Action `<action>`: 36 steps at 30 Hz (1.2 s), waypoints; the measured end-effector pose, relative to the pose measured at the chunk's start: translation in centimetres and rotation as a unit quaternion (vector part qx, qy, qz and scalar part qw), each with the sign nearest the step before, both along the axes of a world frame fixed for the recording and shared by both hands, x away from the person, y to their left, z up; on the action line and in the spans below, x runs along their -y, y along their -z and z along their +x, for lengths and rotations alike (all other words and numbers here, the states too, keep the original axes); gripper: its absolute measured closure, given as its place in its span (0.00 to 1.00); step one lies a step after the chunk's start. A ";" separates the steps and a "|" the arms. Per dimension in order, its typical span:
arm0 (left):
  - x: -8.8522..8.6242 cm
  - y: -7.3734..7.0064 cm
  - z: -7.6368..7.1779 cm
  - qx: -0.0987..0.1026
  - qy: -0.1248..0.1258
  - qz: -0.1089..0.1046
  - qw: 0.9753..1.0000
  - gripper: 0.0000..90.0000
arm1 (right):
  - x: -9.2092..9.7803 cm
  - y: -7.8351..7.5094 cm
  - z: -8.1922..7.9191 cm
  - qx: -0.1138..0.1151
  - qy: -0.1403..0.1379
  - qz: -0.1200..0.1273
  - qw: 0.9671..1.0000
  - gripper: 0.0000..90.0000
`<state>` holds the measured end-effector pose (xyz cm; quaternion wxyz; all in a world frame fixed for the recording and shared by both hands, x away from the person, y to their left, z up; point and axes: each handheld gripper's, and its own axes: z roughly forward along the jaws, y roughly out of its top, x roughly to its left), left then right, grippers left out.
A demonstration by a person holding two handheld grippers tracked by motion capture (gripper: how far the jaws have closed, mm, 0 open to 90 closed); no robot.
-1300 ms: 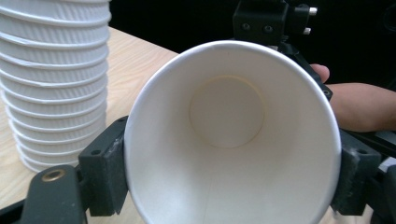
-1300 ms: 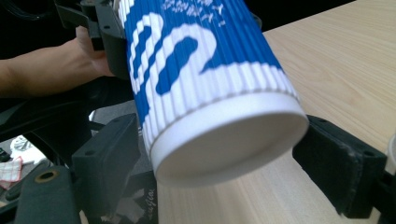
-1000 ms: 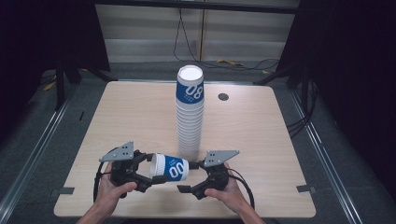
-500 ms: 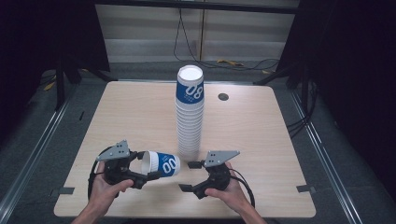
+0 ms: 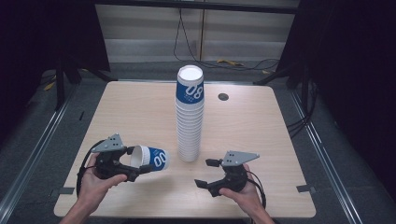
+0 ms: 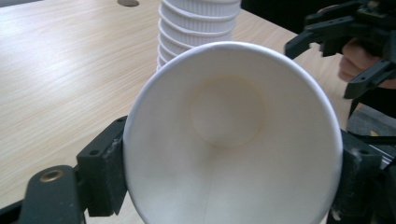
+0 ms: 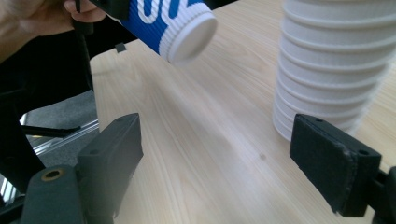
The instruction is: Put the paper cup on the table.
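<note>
Left of stack [image 5: 189, 116], your left gripper [image 5: 136, 169] clenches one cup [image 5: 150, 158], sideways, clear of table. Right gripper [image 5: 204, 173] gapes empty, right of stack. Cup separated; placing remains.

ribbed paper cup [image 5: 152, 158] — matt wood table [image 5: 130, 112]

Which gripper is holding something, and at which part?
The left gripper holds a paper cup on its side, clamped across the open rim. The right gripper is open, holding nothing.
</note>
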<state>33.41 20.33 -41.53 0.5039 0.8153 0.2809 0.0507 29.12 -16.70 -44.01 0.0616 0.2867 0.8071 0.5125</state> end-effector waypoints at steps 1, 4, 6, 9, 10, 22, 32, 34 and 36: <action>0.0 0.1 0.2 -0.006 -0.008 0.007 1.000 0.19 | 0.3 0.0 -0.1 0.001 0.004 -0.001 1.000 0.19; 0.0 0.3 0.5 -0.012 -0.022 0.018 1.000 0.19 | 1.5 -0.2 -0.4 0.004 0.023 0.000 1.000 0.20; 0.0 0.5 0.7 -0.016 -0.025 0.030 0.999 0.19 | 2.2 -0.5 -0.7 0.008 0.030 0.002 1.000 0.20; -0.2 0.5 1.1 -0.023 -0.033 0.039 0.998 0.19 | 2.8 -0.5 -0.9 0.010 0.040 0.001 0.999 0.19; -0.3 0.5 1.2 -0.023 -0.039 0.047 0.998 0.19 | 3.1 -0.4 -0.9 0.010 0.046 -0.002 0.999 0.19; -1.2 0.7 2.8 -0.038 -0.077 0.084 0.993 0.19 | 3.2 0.5 -0.6 0.002 0.072 -0.009 0.997 0.19; -1.3 0.8 4.7 -0.061 -0.086 0.128 0.986 0.19 | 2.9 0.8 -0.4 -0.001 0.059 -0.014 0.998 0.19; -1.2 0.7 5.1 -0.067 -0.086 0.137 0.985 0.19 | 2.8 0.8 -0.3 -0.002 0.059 -0.013 0.998 0.19; -1.2 0.6 5.4 -0.069 -0.089 0.144 0.983 0.19 | 2.8 0.8 -0.3 -0.001 0.057 -0.014 0.998 0.19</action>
